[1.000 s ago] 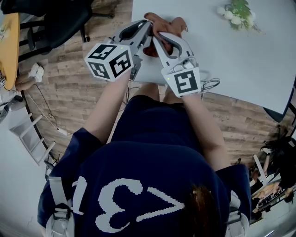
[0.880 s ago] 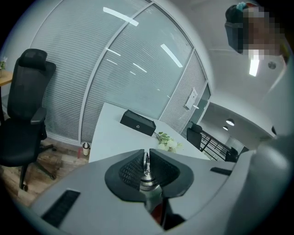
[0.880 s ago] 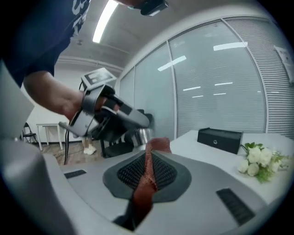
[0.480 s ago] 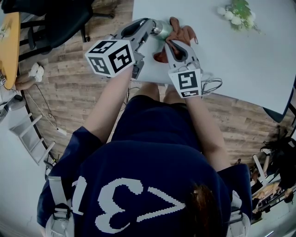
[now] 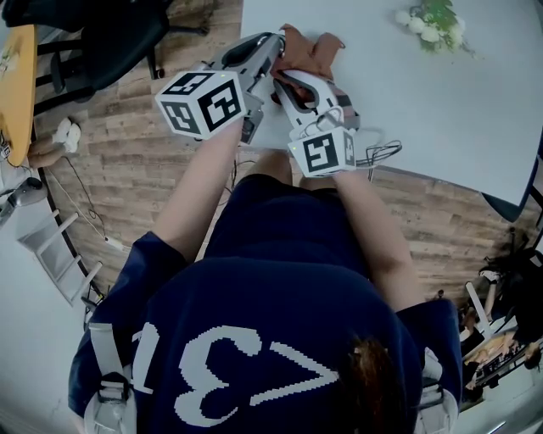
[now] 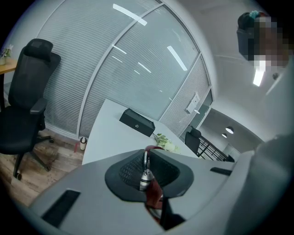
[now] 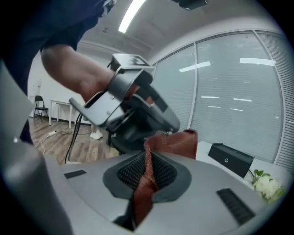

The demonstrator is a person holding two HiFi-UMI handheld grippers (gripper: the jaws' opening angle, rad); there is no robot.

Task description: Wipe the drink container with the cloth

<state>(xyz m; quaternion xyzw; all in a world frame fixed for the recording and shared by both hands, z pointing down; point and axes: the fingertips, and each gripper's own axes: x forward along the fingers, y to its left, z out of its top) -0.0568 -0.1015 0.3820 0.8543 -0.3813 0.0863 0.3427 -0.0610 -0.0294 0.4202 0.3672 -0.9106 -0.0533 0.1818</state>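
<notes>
A rust-red cloth (image 5: 312,47) is bunched over the drink container at the table's near edge, so the container's body is hidden in the head view. My left gripper (image 5: 276,51) reaches in from the left. In the left gripper view its jaws (image 6: 146,172) are shut on a thin metal loop (image 6: 145,160) with a red piece below it, apparently part of the container. My right gripper (image 5: 284,80) sits just beneath the cloth. In the right gripper view it (image 7: 147,172) is shut on the cloth (image 7: 172,142), which drapes against the left gripper ahead.
The white table (image 5: 441,102) carries a flower sprig (image 5: 437,21) at the far right and a black box (image 6: 137,122) further back. A black office chair (image 5: 102,34) stands on the wooden floor to the left. Cables hang off the table's front edge (image 5: 382,153).
Half a second ago the container's green-silver body showed left of the cloth; the cloth now covers it. The right gripper has rolled and shifted left and nearer. The left gripper has stayed put.
</notes>
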